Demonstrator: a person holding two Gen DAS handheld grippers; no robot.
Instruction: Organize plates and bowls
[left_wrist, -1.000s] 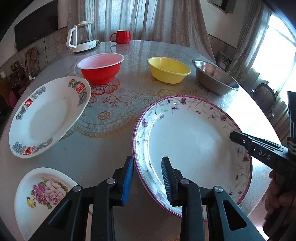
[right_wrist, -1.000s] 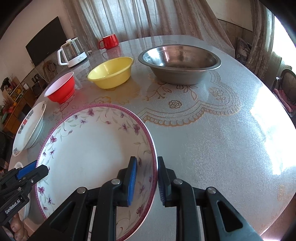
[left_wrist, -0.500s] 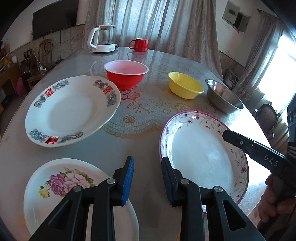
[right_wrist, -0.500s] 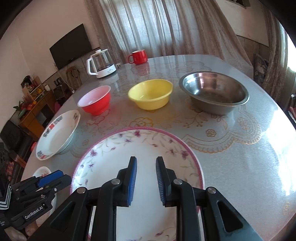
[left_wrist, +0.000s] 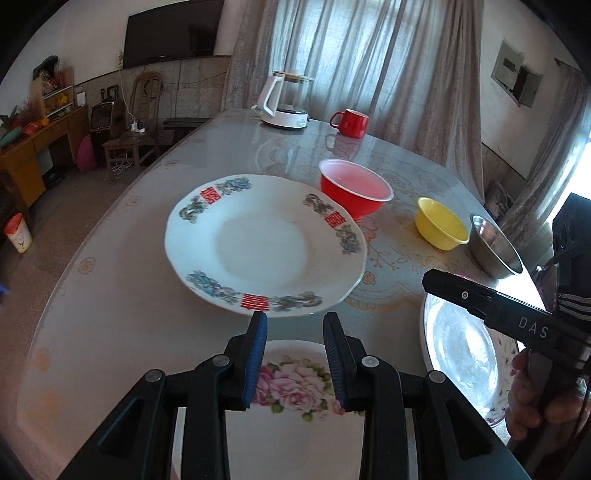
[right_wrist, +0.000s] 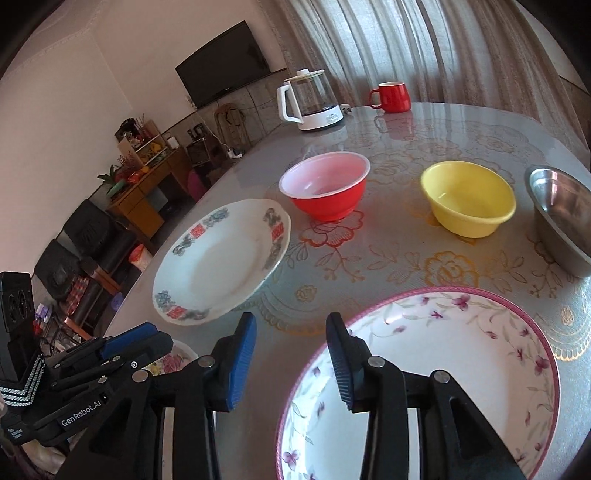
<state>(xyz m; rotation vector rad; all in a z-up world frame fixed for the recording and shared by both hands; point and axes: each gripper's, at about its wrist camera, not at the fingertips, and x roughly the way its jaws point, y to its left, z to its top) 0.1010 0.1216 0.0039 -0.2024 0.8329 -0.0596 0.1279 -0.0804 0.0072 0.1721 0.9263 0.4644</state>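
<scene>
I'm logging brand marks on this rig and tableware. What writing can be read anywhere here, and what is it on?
"DAS": on the side of the right gripper, seen from the left wrist.
"GenRobot.AI": on the side of the left gripper, seen from the right wrist.
Red Chinese characters: on the rim of the white plate, too blurred to read.
Print on the kettle base: too small to read.
</scene>
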